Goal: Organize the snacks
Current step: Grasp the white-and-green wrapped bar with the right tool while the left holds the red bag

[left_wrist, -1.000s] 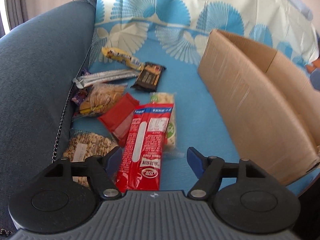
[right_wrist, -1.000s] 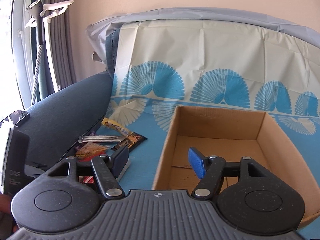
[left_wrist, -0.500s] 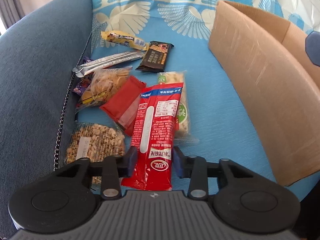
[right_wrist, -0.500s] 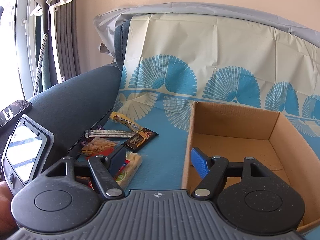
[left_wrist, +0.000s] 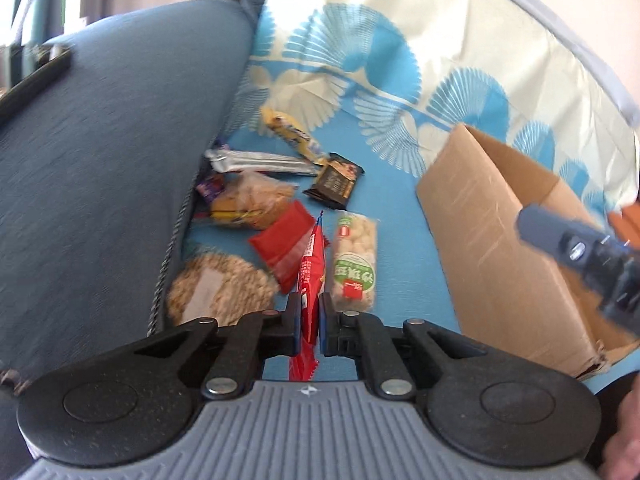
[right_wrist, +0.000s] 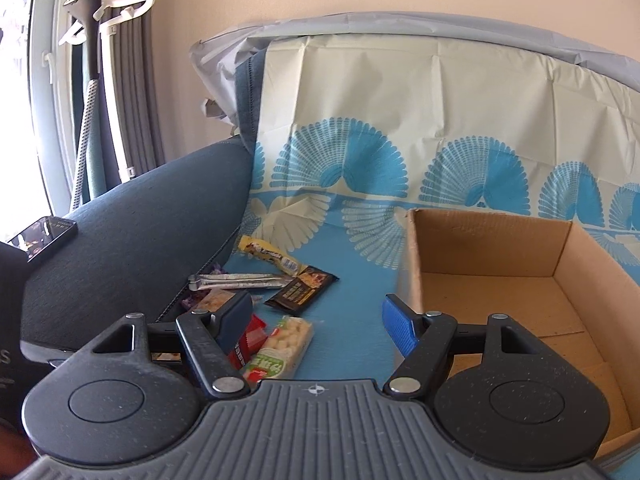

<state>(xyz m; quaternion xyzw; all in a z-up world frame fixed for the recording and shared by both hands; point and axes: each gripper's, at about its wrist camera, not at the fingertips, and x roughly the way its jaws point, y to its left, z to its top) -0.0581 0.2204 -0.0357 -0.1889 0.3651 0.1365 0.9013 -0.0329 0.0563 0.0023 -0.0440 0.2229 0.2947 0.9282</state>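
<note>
The left gripper [left_wrist: 309, 318] is closed on the red snack packet [left_wrist: 311, 268], gripped edge-on at its near end, its long axis running out toward 12 o'clock. The cardboard box [left_wrist: 492, 248], open and empty, lies at 2 o'clock, well apart. The right gripper [right_wrist: 316, 318] is held wide open, nothing between its fingers, beside the box's near left corner.

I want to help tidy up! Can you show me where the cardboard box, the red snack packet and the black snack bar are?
cardboard box [right_wrist: 496, 292]: right wrist view, on its bare inside floor.
red snack packet [left_wrist: 312, 264]: left wrist view, on its printed side, above the jaws.
black snack bar [left_wrist: 336, 184]: left wrist view, on the wrapper's middle.
</note>
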